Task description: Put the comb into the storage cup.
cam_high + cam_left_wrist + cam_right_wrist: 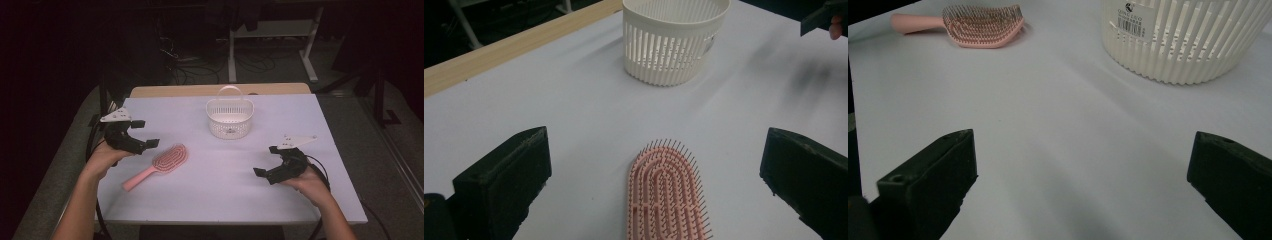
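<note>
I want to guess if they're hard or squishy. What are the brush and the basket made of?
Brush: looks like pink plastic, matte, with thin moulded bristles and open slots in its head. Basket: probably stiff white plastic, slightly glossy, with even moulded slats in its wall and a paper barcode label. Both are likely hard; the bristles may bend.

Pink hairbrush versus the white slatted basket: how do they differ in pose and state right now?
The pink plastic hairbrush lies flat, bristles up, right by the open left gripper; the white slatted plastic basket stands upright farther back, apart from both grippers. The hairbrush is low and long; the basket is tall, round, with a raised handle. Both rest untouched on the white table.
</note>
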`<state>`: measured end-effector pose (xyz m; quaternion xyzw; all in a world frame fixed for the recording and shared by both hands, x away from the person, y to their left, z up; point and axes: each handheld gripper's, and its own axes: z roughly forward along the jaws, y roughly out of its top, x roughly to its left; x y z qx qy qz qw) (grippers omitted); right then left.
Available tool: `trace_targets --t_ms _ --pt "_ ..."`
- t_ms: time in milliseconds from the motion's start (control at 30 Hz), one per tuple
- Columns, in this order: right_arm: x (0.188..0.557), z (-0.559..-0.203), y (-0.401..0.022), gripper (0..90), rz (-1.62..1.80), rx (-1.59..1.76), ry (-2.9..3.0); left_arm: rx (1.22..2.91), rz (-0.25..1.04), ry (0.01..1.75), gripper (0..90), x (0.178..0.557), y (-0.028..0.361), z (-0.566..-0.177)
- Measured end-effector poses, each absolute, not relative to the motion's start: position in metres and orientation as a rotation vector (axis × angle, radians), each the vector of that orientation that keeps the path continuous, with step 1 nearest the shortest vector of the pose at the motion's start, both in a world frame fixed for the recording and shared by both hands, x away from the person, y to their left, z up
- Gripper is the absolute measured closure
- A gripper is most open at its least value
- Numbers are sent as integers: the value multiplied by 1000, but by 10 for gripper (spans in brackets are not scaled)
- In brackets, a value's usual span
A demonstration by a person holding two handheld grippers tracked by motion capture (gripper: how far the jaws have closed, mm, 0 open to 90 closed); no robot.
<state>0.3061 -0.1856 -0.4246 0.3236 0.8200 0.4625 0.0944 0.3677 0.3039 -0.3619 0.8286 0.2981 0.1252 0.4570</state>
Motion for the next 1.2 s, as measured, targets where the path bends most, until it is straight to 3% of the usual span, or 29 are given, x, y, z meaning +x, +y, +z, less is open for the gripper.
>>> trace_targets --t_ms 1200 --pt "306 -424 -186 0 1366 952 2429 2198 280 767 1 366 303 -369"
